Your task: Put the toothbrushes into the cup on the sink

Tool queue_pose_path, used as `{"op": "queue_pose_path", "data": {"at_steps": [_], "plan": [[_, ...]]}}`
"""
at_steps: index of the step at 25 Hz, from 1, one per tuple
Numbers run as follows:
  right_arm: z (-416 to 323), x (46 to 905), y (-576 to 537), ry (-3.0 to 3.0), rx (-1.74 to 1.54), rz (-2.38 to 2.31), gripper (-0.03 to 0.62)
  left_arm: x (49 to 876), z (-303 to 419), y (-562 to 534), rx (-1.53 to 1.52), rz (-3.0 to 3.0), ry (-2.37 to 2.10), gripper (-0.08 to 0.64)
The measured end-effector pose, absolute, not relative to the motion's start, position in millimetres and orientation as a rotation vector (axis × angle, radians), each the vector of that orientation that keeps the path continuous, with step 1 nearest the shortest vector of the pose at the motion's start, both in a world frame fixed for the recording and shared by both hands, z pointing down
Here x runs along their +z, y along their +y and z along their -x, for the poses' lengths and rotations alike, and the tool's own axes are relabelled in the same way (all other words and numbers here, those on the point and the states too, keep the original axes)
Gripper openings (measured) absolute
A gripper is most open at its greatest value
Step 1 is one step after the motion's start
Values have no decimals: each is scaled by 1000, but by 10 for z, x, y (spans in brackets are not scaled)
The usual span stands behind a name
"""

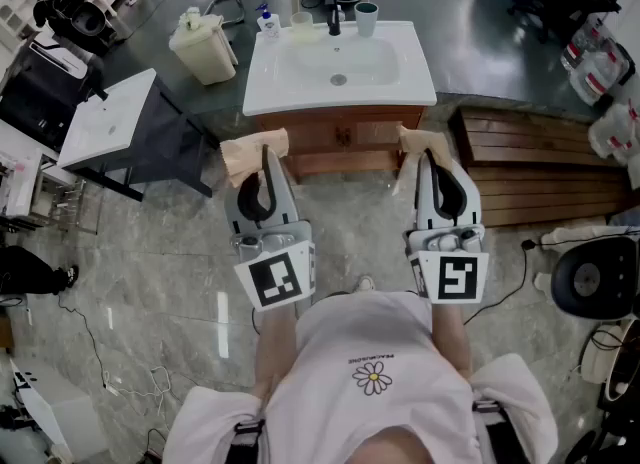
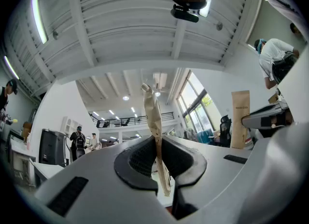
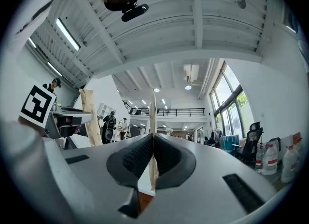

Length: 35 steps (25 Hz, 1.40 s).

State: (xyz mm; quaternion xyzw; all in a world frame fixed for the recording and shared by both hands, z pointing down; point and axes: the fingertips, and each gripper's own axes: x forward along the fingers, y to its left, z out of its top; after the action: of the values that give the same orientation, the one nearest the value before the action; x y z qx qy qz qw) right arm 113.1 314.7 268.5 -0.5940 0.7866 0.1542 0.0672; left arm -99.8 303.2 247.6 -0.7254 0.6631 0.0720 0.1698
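Observation:
My left gripper (image 1: 263, 155) (image 2: 157, 143) is shut on a flat tan paper-wrapped toothbrush (image 1: 250, 157) (image 2: 153, 117), which sticks up past the jaws. My right gripper (image 1: 428, 152) (image 3: 152, 146) is likewise shut on a second tan paper-wrapped toothbrush (image 1: 408, 155) (image 3: 152, 121), seen edge-on. Both grippers are held in front of the white sink (image 1: 300, 77), short of its wooden cabinet, and both gripper views look up at the ceiling. A grey-green cup (image 1: 366, 18) stands on the sink's back rim, right of the black faucet (image 1: 334, 20). A pale cup (image 1: 302, 22) stands left of the faucet.
A pump bottle (image 1: 267, 22) stands at the sink's back left. A cream bin (image 1: 203, 47) is on the floor left of the sink, and a grey table (image 1: 110, 122) is further left. Wooden slats (image 1: 540, 162) lie to the right, and cables run across the floor.

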Motion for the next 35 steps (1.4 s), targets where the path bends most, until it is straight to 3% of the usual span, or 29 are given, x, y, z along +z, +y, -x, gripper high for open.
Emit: {"op": "queue_pose_path", "data": {"at_steps": [28, 35], "plan": [[-1119, 2831, 2732, 2443, 429, 1754, 14, 2532, 1065, 2754, 180, 2048, 1890, 37], [-1098, 2910, 2210, 2430, 449, 1792, 14, 2592, 1105, 2192, 208, 2060, 1852, 37]]}}
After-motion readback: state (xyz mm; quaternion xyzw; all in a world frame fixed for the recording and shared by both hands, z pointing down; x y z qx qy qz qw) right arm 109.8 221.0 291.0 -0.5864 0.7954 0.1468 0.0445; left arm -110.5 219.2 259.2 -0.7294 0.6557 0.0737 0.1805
